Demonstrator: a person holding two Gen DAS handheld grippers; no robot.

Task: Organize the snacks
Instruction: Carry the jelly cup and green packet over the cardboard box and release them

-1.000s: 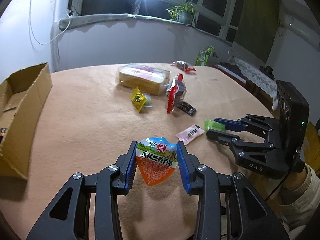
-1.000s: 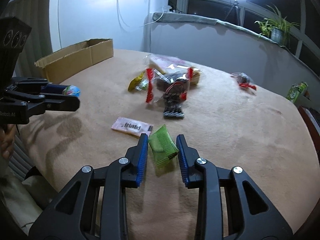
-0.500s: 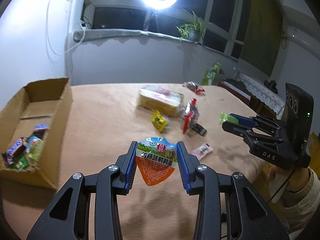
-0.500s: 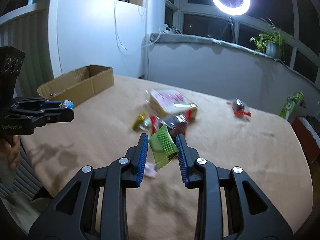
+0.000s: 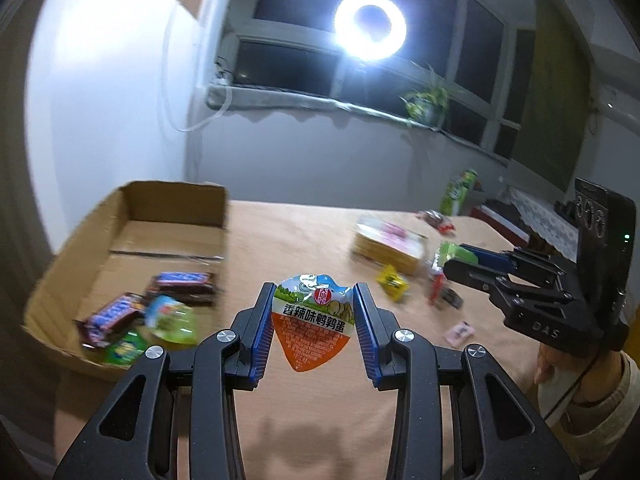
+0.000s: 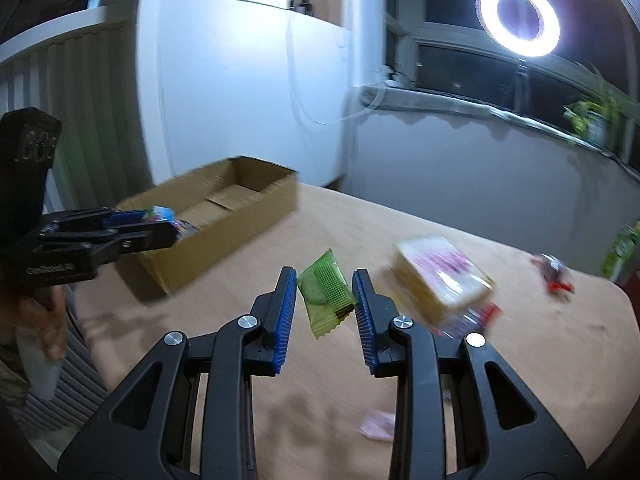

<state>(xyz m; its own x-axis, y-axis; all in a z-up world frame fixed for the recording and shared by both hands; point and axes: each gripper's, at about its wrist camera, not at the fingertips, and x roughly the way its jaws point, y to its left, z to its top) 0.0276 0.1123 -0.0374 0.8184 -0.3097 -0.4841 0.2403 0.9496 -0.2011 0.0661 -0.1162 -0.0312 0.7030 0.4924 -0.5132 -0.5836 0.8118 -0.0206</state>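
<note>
Left tongs (image 5: 313, 322) are clamping an orange-and-white heart-shaped snack pouch (image 5: 312, 330) at centre frame; right tongs (image 6: 325, 312) are clamping a green plastic-wrapped biscuit packet (image 6: 326, 294), brown cardboard box (image 6: 224, 232) sitting upper left on the desk (image 6: 520, 360).

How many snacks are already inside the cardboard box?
4 that I can see. In the cardboard box: a dark bar farthest back, another dark bar at the left, a green-topped cup beside it, and a green packet nearest. It's blurry, so more may hide.
</note>
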